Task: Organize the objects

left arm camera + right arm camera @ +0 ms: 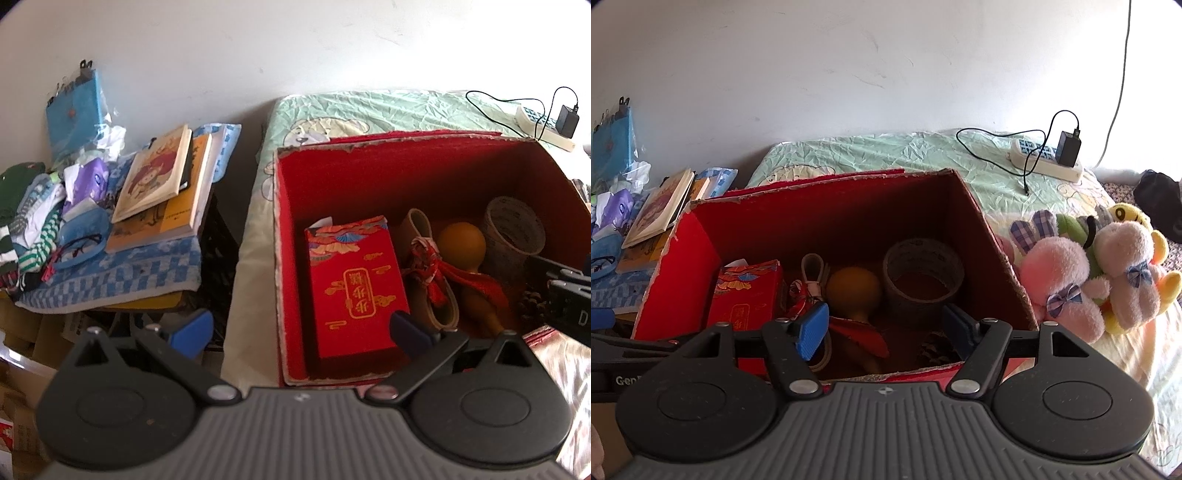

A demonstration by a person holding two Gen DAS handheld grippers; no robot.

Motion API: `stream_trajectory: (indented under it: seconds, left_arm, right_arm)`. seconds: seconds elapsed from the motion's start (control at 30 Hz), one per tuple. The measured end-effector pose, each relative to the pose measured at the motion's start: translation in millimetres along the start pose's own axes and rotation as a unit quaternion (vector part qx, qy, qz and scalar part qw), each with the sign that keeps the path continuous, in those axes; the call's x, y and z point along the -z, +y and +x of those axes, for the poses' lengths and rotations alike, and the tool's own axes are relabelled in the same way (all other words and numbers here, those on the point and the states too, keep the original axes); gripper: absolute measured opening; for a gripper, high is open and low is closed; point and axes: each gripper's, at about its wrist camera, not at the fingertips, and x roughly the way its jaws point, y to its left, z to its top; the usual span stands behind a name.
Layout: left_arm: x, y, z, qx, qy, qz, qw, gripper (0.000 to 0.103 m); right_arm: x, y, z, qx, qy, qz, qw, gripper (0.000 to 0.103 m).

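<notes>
Above the red box [820, 218], both grippers, left [301, 326] and right [886, 326], gape empty; careless reaching risks snagging the tasselled gourd [853, 291].

A white power strip [1047, 158] with a black charger [1069, 148] lies on the green bedsheet [886, 151] near the wall [849, 66].

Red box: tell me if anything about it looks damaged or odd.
The red box's top edges are frayed and chipped, with bare cardboard showing along the rim, clearest at the back and right walls. The red packet and tape roll inside look intact.
</notes>
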Motion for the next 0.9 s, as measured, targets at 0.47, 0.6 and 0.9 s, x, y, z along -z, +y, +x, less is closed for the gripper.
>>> stream_trajectory:
  seconds: [0.47, 0.6, 0.9]
  left_arm:
    - [-21, -2, -12, 0.009, -0.027, 0.015, 0.9995, 0.101]
    - [-18, -5, -14, 0.014, -0.026, 0.019, 0.9994, 0.101]
    - [-9, -6, -17, 0.015, -0.015, 0.022, 0.9995, 0.101]
  right_arm:
    - [-17, -1, -23, 0.018, -0.042, 0.008, 0.999, 0.075]
    - [-15, -3, -26, 0.023, -0.044, 0.015, 0.999, 0.076]
    - [-5, -10, -33, 0.029, -0.049, 0.018, 0.998, 0.076]
